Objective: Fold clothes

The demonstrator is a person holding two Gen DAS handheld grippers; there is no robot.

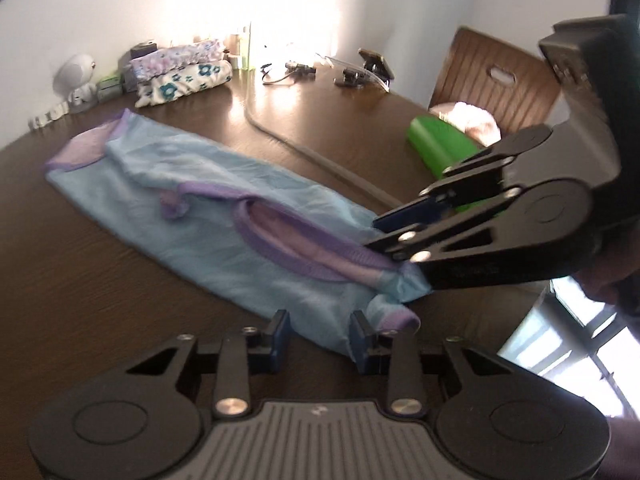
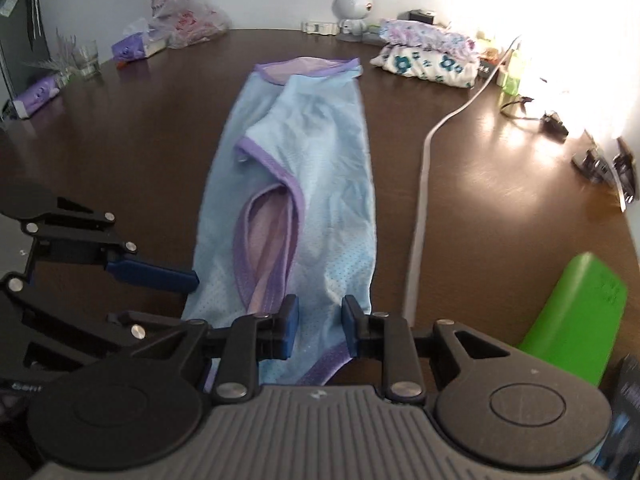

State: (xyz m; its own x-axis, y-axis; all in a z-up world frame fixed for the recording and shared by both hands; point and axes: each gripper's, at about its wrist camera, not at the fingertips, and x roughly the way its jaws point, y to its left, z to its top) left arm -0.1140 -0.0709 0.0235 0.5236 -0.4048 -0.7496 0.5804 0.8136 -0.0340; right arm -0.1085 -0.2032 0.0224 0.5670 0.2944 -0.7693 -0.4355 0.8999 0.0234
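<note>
Right wrist view: no readable writing on garment (image 2: 320,184).

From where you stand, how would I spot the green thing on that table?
Start at the dark brown table and follow the pale cable that runs beside the long blue garment. Towards the near edge, on the cable's far side from the garment, sits a green object. It is the only bright green, smooth, hard-looking thing there; everything close by is cloth or cord.
</note>
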